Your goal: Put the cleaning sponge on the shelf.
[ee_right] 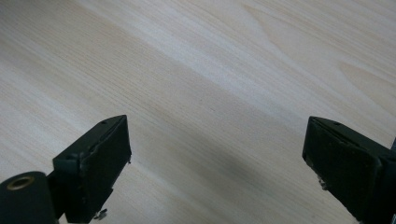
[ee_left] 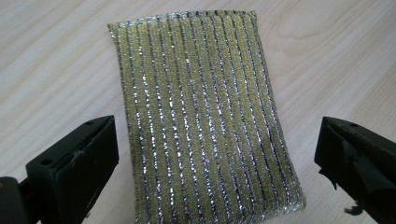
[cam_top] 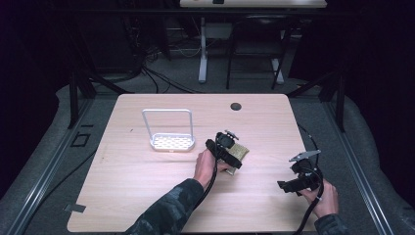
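Wooden table [cam_top: 147, 171] carries a sponge [ee_left: 201, 116] at 12 o'clock between the wide-apart jaws of left gripper [ee_left: 215, 168], ready for grasping, while right gripper [ee_right: 217, 163] waits open.

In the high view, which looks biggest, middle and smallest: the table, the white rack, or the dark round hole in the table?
Largest to smallest:
1. table
2. white rack
3. dark round hole
The rack and the hole lie about equally far from the camera, so that order looks safe.

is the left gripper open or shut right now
Open. In the left gripper view the left gripper has its jaws wide apart, one on each side of the green scrub pad lying flat on the table.
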Demonstrator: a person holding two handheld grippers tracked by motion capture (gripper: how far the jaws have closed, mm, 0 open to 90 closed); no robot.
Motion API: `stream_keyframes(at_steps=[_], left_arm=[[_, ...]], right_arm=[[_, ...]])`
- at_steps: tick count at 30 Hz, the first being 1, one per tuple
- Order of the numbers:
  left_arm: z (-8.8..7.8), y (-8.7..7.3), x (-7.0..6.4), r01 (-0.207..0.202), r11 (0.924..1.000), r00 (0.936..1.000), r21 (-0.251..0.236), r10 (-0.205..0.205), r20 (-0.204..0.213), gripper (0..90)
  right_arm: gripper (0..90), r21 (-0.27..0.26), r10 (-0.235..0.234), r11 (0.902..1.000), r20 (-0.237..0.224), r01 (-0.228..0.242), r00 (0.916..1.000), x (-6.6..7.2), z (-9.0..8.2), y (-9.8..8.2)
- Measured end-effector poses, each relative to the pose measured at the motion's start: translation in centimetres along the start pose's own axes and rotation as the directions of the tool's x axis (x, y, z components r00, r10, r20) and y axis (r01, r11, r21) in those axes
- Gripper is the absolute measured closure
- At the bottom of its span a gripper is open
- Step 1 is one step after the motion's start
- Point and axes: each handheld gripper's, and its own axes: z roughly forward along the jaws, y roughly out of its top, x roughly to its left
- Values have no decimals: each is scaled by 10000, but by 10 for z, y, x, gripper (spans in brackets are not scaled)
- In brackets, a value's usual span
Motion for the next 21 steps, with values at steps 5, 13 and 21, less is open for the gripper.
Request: stream_keyframes(at_steps=[5, 13, 21], left_arm=[[7, 0, -4, -39, 9998, 9999, 171, 42, -152, 1], [9, 0, -5, -50, 9996, 9994, 260, 59, -334, 83], [17, -3, -7, 8, 9985, 9989, 549, 18, -467, 59]], right_arm=[[78, -6, -49, 10000, 14, 49, 10000, 0, 1, 0], [92, 48, -42, 10000, -47, 42, 10000, 0, 0, 0], [93, -4, -52, 10000, -38, 52, 10000, 0, 1, 0]])
